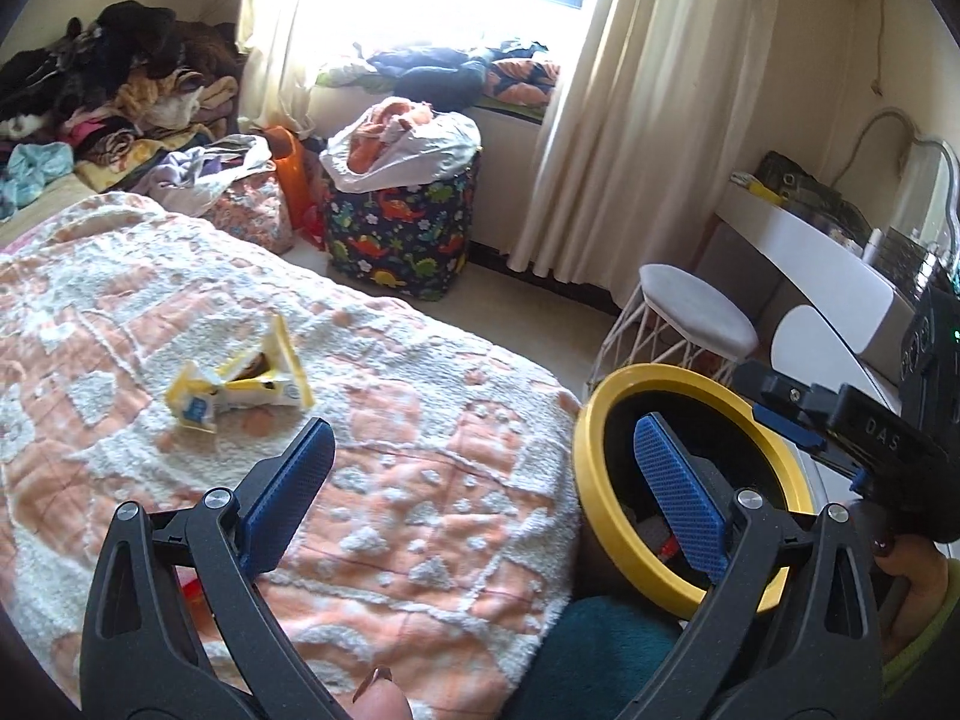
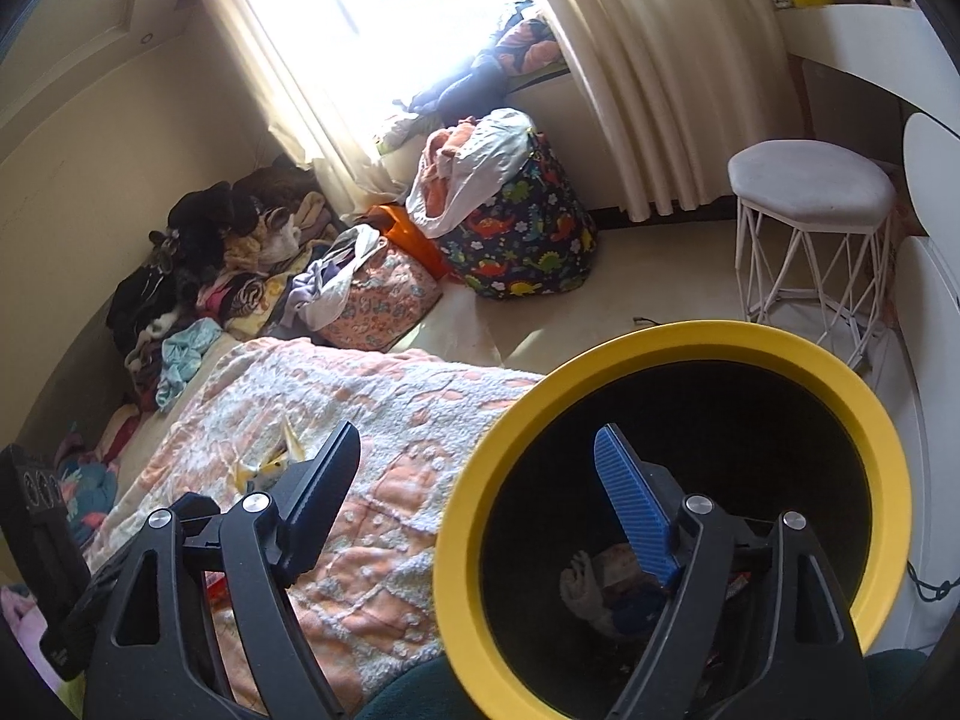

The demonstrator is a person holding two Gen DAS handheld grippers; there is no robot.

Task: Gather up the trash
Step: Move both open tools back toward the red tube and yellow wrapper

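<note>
Here, a crumpled yellow wrapper point(image 1: 240, 387) is seen lying on the bed point(image 1: 420, 480), on its orange-and-white textured blanket, just beyond the left finger of the left tool point(image 1: 489, 483). That tool's jaws are spread wide, with nothing held between them. To the right of the bed, near its edge, a black bin with a yellow rim point(image 2: 672, 516) is placed, and scraps of trash are visible at its bottom. The right tool point(image 2: 480, 462) is also held open and empty; its blue-padded right finger is seen over the bin's mouth, its left finger over the blanket. Farther off, a dinosaur-print basket point(image 1: 399, 228) stands on the floor below the window, and a white stool point(image 2: 810, 228) stands at the right.
</note>
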